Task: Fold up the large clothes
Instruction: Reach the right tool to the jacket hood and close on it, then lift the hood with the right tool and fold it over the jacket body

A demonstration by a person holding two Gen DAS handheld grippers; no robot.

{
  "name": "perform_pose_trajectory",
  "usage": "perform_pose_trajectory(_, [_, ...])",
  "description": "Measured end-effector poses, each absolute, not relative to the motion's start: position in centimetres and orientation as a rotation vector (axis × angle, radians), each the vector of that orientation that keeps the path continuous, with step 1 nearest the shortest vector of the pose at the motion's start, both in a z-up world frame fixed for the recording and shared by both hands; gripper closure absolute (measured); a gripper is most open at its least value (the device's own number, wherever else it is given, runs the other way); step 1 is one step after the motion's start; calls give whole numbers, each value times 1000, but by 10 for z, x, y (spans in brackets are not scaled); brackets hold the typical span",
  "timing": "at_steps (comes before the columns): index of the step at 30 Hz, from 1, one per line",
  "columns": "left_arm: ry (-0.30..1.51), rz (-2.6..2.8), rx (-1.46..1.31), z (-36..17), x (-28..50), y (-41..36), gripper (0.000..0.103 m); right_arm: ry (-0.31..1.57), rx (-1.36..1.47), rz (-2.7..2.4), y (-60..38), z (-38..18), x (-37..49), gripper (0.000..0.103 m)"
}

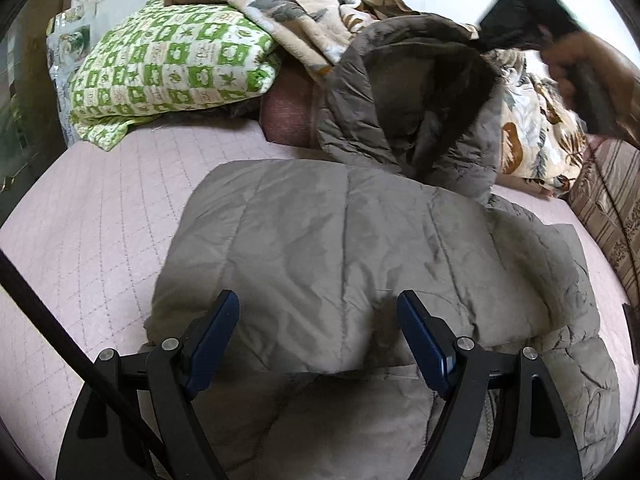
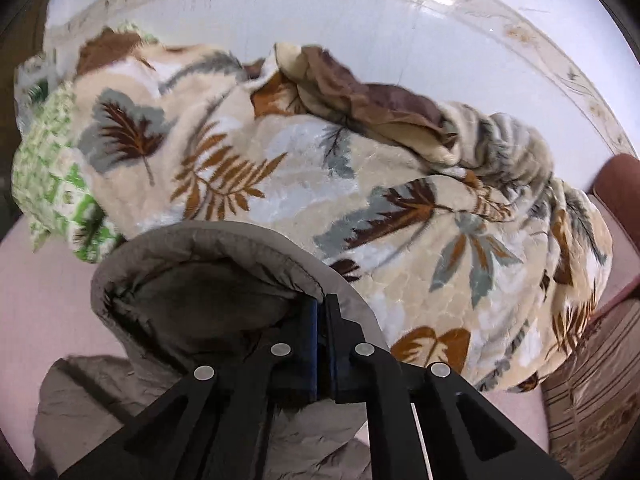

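Note:
A grey-brown quilted puffer coat (image 1: 340, 248) lies on the pink quilted bed (image 1: 80, 240), its body partly folded over itself. My left gripper (image 1: 318, 312) is open just above the folded body, holding nothing. My right gripper (image 2: 320, 308) is shut on the rim of the coat's hood (image 2: 208, 252) and lifts it off the bed. In the left wrist view the raised hood (image 1: 416, 92) stands up behind the folded body, with the right gripper (image 1: 532, 20) blurred at the top right.
A leaf-patterned fleece blanket (image 2: 320, 184) is heaped against the white headboard (image 2: 360, 32). A green checked pillow (image 1: 168, 64) lies at the back left. A striped cushion (image 1: 612, 208) sits at the right edge. A black strap (image 1: 60, 332) crosses the lower left.

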State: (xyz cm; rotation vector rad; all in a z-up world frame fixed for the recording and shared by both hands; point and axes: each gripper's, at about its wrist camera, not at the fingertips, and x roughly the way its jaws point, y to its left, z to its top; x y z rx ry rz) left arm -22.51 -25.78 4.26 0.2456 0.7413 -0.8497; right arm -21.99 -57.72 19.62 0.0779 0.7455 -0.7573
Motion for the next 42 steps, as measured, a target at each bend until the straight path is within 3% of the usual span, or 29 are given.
perform_pose_trajectory(12, [720,-782,159,61,-209,-232,23,617,54,-689,-454,239,-340,100])
perform_pose_trajectory(18, [695,-774,125,69,-208,-223,23,642,120,-648,-387,190,-394,101])
perform_pose_trajectory(22, [685,-782,100,73,-209,-222,23,710,164,-631,-351,126,-416,102])
perform_pose_trajectory(27, [667,-794,137,71,-215,-232,23,753,321,-630,-361,64,-420,102])
perform_pose_trajectory(36, [652,-835,128,103,-195,-265,23,537,425,-603,-431,143,-406,101])
perform_pose_trajectory(42, [740,-899,174,94,-188,-334,23,556,510,-616,-464,121,-358,101])
